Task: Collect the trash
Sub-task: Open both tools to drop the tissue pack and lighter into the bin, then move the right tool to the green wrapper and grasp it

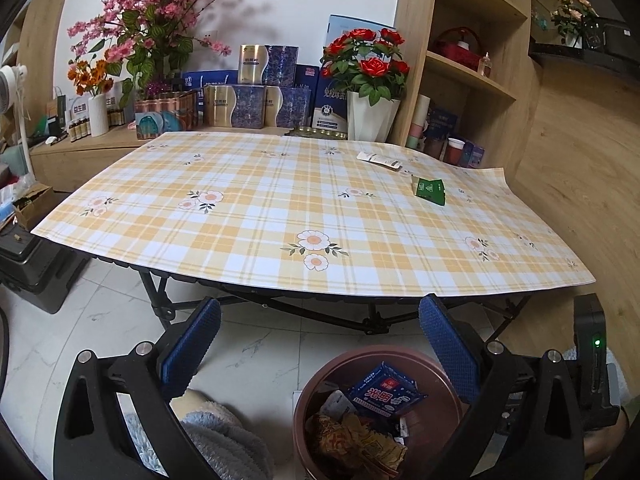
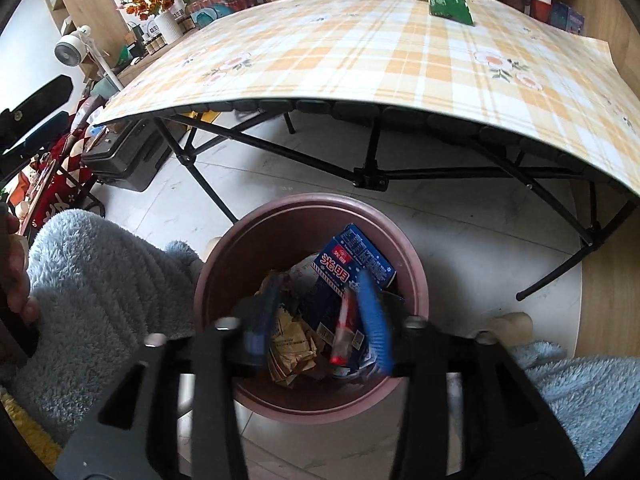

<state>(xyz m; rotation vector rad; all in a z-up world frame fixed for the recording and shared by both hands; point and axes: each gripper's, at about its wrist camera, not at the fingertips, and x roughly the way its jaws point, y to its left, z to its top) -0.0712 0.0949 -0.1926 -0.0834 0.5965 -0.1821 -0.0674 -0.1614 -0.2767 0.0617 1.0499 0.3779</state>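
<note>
Motion blurs the right gripper over the brown bin; its fingers stand apart around a red-and-white wrapper, contact unclear. The left gripper gapes wide, empty. A green packet and white sachet lie far right on the table.

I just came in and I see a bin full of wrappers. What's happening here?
Someone is tidying trash off the table with a gripper in each hand. The right gripper is over the brown bin, jaws apart, with a small red and white wrapper by its right finger; whether it is let go is unclear. A blue carton already lies in the bin. The left gripper is open and empty. A green packet and a white packet remain on the checked tablecloth.
</note>
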